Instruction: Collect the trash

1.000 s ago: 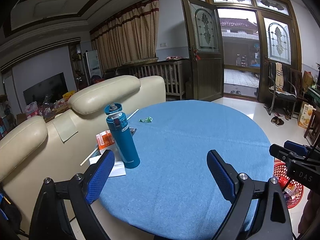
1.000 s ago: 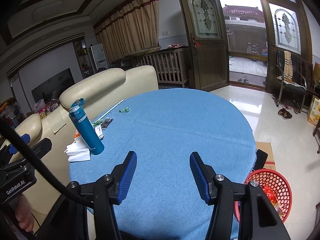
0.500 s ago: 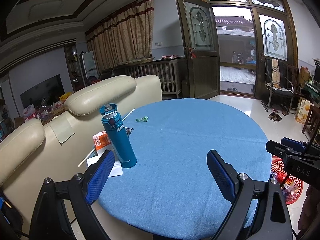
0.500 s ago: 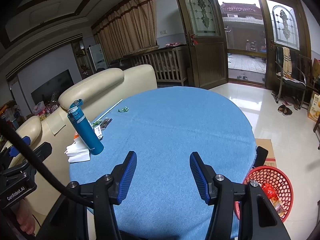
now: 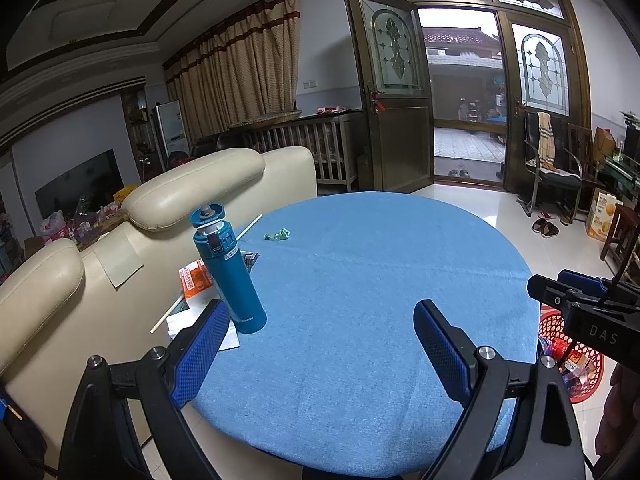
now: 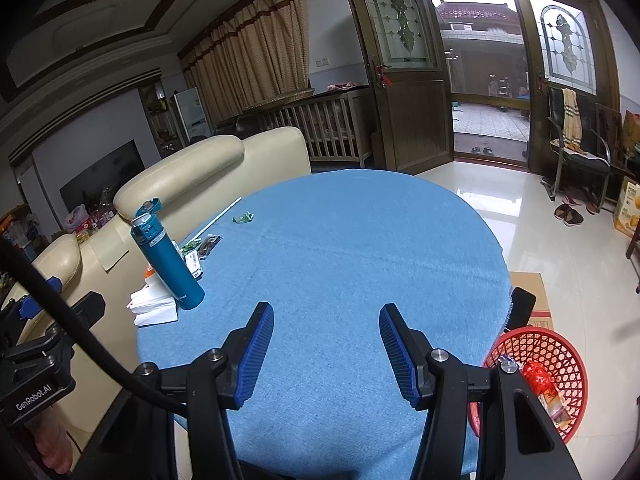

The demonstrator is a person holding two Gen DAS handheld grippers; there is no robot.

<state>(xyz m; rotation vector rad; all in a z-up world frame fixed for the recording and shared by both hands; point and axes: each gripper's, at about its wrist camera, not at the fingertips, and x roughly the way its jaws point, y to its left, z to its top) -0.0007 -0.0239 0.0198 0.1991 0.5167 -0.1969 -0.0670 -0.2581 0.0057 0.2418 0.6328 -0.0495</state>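
A round table under a blue cloth [image 5: 360,280] [image 6: 340,248] fills both views. A small green wrapper [image 5: 277,234] [image 6: 243,218] lies at its far left. More litter sits at the left rim: an orange packet [image 5: 194,280], white tissues [image 6: 154,306], a white straw [image 5: 248,227] and dark wrappers [image 6: 204,246]. My left gripper [image 5: 320,332] hovers open over the near edge, nothing between its fingers. My right gripper [image 6: 326,338] is also open and empty above the cloth. A red mesh basket [image 6: 556,364] [image 5: 580,364] with trash inside stands on the floor at the right.
A tall teal bottle [image 5: 228,272] [image 6: 168,260] stands upright among the litter. A cream sofa [image 5: 160,200] backs against the table's left side. A cardboard box [image 6: 532,292] lies beside the basket. Far off are an open door, a chair and slippers.
The left wrist view has shifted slightly, so the bottle and table sit a little lower and further left in it. The right gripper has stayed where it was.
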